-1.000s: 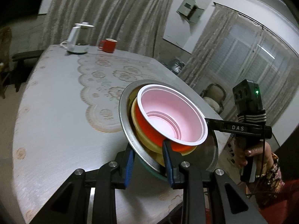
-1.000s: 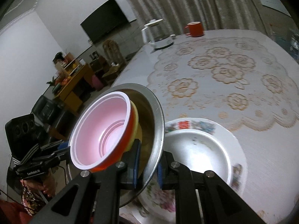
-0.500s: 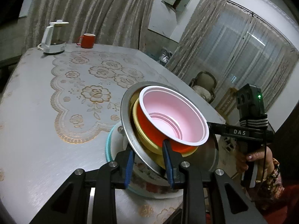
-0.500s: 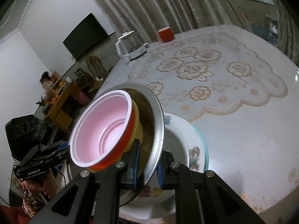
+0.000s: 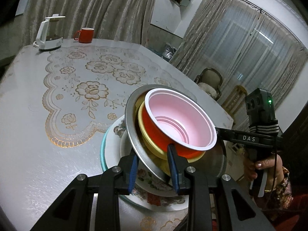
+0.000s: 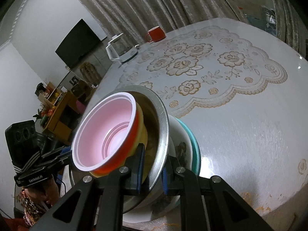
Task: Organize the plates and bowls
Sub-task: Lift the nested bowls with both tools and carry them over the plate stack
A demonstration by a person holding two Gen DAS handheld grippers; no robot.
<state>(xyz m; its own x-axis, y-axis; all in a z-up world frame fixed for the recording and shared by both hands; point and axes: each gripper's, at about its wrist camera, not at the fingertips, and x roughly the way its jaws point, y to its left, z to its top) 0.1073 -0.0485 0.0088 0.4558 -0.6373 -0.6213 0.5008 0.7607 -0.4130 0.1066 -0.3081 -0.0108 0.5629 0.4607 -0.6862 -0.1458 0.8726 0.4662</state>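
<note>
The metal bowl (image 5: 132, 127) hangs tilted over the plates, and I've got it pinched from both sides: my left tool (image 5: 153, 163) is clamped on its near rim, one blue pad (image 5: 133, 170) outside the wall, the other inside. My right tool (image 6: 151, 168) grips the opposite rim the same way, one finger in, one finger out. Nested in the metal bowl sits a yellow bowl (image 5: 143, 130), in that an orange bowl (image 5: 156, 129) with a pink inside and a white rim. The whole stack leans, its mouth turned toward me in the left view.

Right under it lies a floral plate (image 5: 152, 196), and that one rests on a teal plate (image 5: 102, 152); I can't tell whether the metal bowl touches the floral plate. The plates sit near the edge of the bench (image 5: 34, 134), which wears a lace cloth (image 5: 90, 88) with gold roses. Well away, at the far end, stand a white kettle (image 5: 49, 33) and a red mug (image 5: 85, 35) beside each other, curtains (image 5: 86, 9) behind them. In the right view a dark TV (image 6: 79, 42) hangs on the wall.
</note>
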